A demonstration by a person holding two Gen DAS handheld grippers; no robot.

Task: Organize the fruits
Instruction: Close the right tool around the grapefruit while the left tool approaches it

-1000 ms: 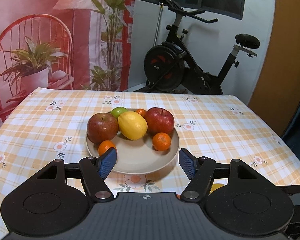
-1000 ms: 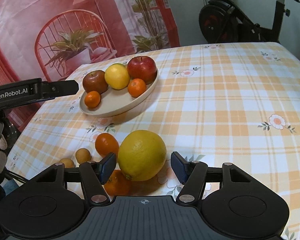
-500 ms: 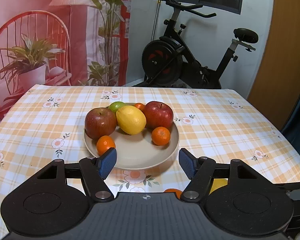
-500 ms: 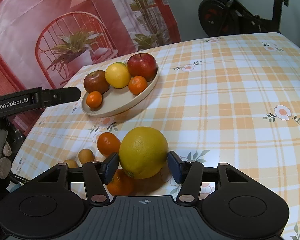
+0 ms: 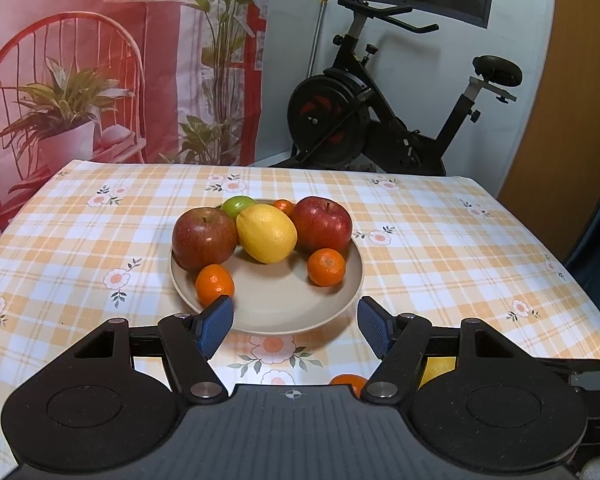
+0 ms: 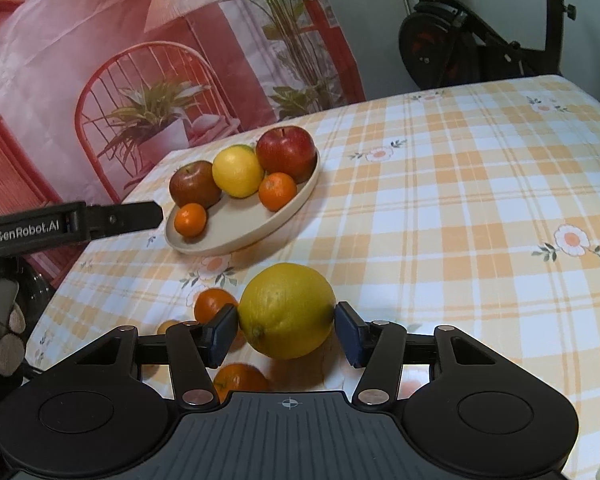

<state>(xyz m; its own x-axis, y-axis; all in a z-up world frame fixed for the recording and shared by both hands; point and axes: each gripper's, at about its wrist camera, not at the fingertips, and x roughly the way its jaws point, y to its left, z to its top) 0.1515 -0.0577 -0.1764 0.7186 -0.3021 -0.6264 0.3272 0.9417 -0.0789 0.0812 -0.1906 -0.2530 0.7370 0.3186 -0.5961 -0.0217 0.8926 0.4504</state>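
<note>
Table covered by an orange-and-white plaid cloth with printed flowers (image 6: pixel 460 208), bearing all items. Round beige shallow plate (image 5: pixel 300 312), centre of table, holding: dark red apple (image 5: pixel 204 238) at its left, bright red apple (image 5: pixel 322 224) at its right, smooth yellow lemon (image 5: pixel 266 233) between and touching both, green round fruit (image 5: pixel 236 205) partly hidden behind them, two small orange mandarins (image 5: pixel 215 284) (image 5: pixel 326 267) toward the front, a third barely seen at the back. Large yellow-orange citrus fruit (image 6: pixel 286 310), off the plate near the table's front edge, clamped between both pads of the right gripper (image 6: pixel 286 334). Left gripper (image 5: pixel 296 322), jaws wide apart with nothing between them, poised just before the plate's near rim. Loose small mandarins (image 6: pixel 214 304) on the cloth beside the clamped fruit.
</note>
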